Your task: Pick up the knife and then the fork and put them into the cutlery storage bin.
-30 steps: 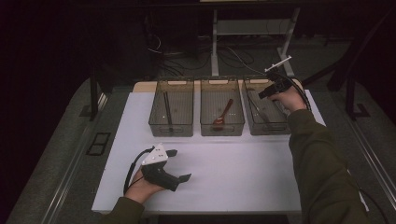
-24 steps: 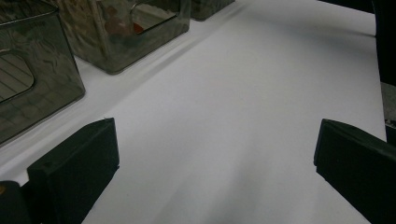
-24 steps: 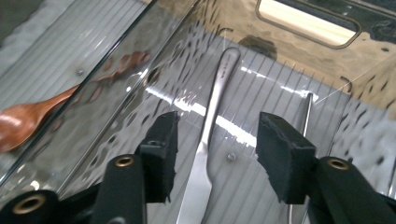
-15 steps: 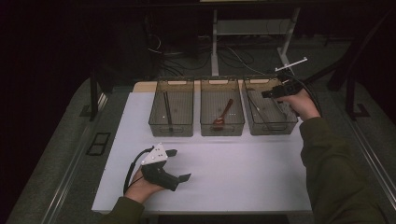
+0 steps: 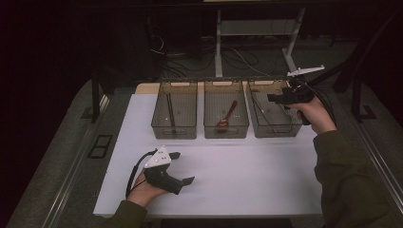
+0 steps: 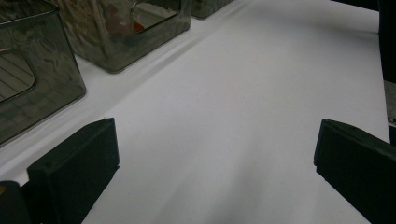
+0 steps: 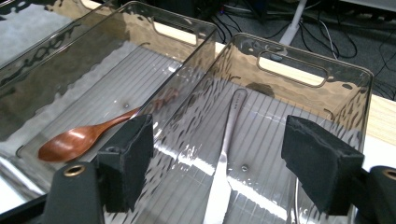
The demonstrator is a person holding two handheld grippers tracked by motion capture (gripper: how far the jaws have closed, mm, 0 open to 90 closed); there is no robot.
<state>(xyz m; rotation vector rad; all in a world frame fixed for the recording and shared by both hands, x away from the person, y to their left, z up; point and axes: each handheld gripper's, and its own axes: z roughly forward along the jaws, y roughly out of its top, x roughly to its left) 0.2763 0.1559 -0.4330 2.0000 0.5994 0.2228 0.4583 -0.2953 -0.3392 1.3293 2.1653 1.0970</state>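
Three clear bins stand in a row at the back of the white table (image 5: 247,175). The right bin (image 5: 285,128) holds a silver knife (image 5: 263,110) (image 7: 223,163), lying flat on the ribbed floor. My right gripper (image 5: 272,99) (image 7: 219,130) hovers over that bin; its jaws have just been opening and stand apart with nothing between them, the knife below them. A wooden spoon (image 5: 227,114) (image 7: 84,137) lies in the middle bin (image 5: 225,130). My left gripper (image 5: 183,167) (image 6: 217,140) rests on the table near the front, open and holding nothing.
The left bin (image 5: 173,128) holds a thin dark utensil (image 5: 170,111). The bins' near walls (image 6: 42,88) stand to the left of my left gripper. Behind the table are a desk's legs and cables on the floor (image 5: 237,57). The table's edge runs close to the right bin.
My right gripper has drawn back to the right and a little up from the right bin, its jaws spreading. The left hand and gripper have stayed still.
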